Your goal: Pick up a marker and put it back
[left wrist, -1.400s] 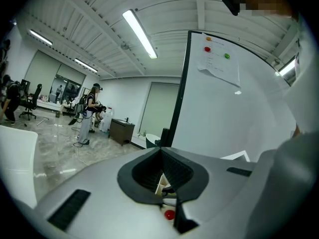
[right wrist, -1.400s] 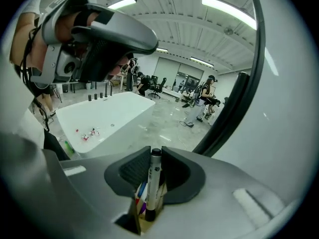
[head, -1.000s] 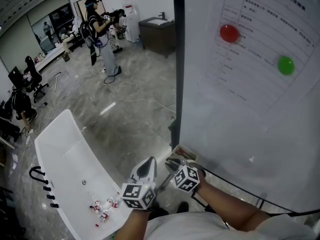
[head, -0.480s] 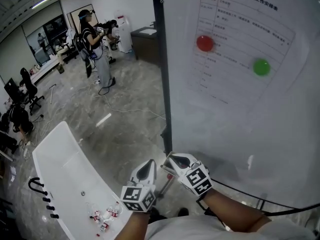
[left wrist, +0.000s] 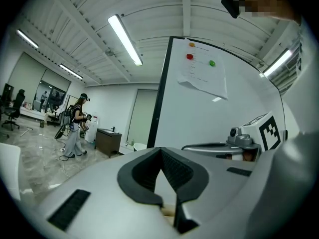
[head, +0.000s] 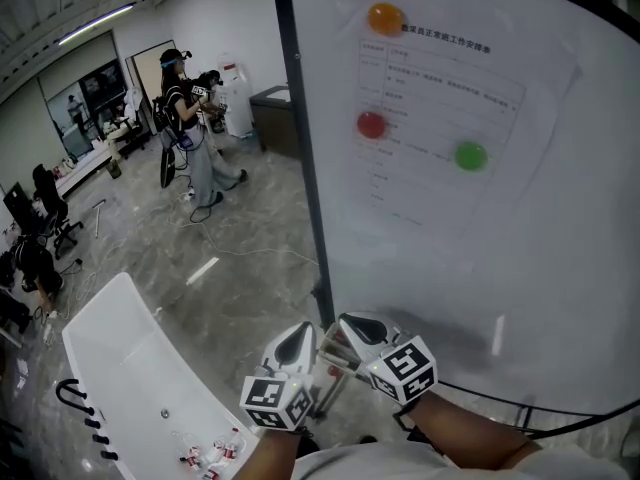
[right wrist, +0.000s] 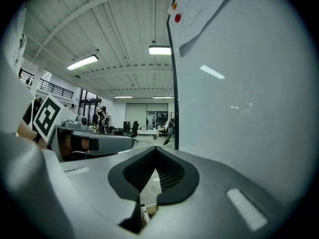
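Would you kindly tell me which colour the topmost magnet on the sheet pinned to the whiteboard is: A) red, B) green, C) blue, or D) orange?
D: the orange magnet sits at the top of the sheet, above the red magnet and the green magnet.

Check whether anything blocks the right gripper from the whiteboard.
Nothing visible does. The right gripper, jaws together and empty, sits just off the whiteboard's bare lower corner, with only open air between. The left gripper is beside it, not across its path. No marker can be made out.
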{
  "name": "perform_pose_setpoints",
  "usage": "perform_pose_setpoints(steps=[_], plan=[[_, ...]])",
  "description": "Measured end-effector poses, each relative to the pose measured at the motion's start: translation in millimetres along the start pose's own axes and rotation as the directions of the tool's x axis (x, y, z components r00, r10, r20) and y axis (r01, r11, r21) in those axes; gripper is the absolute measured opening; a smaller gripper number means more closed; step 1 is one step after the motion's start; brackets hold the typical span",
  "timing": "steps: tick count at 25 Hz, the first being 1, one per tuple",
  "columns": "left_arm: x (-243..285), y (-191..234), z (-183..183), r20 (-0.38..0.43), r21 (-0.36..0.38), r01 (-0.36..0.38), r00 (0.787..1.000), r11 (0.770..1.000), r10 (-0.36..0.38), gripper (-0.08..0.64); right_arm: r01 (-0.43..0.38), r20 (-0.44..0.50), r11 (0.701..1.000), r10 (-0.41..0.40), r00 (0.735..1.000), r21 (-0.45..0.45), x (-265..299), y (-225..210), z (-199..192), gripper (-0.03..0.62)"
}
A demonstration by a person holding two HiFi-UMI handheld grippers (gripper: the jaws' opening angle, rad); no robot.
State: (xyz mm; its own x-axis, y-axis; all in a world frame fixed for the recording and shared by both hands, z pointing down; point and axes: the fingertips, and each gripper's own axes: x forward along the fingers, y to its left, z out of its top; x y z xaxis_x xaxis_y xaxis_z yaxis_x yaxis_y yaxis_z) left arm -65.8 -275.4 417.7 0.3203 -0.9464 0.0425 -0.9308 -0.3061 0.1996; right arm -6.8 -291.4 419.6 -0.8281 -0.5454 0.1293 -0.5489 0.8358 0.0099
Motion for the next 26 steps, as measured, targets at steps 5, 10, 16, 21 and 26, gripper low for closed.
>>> perform_pose_setpoints(steps=[5,10,16,21,26], plan=[[-1.3,-3.3,4.9,-0.001,0.011,0.01,1.0,1.0,-0.01,0.003,0.0,0.016,1.0,0.0,1.0,0.001,-3.5,4.8,6.9,0.0],[-4.2,-4.0,5.4,-0.008,0.011,0.012,1.0,1.0,-0.012,0.003,-0.005,0.026,1.0,0.005,1.0,0.004,-4.7,8.2,12.8,0.0],[-6.3,-6.1,5.6,-0.018,0.03,0.008,1.0,1.0,-0.008,0.003,-0.009,0.037,1.0,0.009,0.999,0.006,-6.1,11.7,19.0,0.0],[-6.9,-5.9,4.1,-0.019,0.027,0.004,1.0,1.0,-0.003,0.004,-0.013,0.038,1.0,0.013,0.999,0.0,-6.5,11.4,20.3,0.0],[-5.3,-5.7,1.5,-0.022,0.023,0.001,1.0,1.0,-0.001,0.003,-0.024,0.039,0.999,0.023,0.999,0.024,-6.4,10.5,20.5,0.0]])
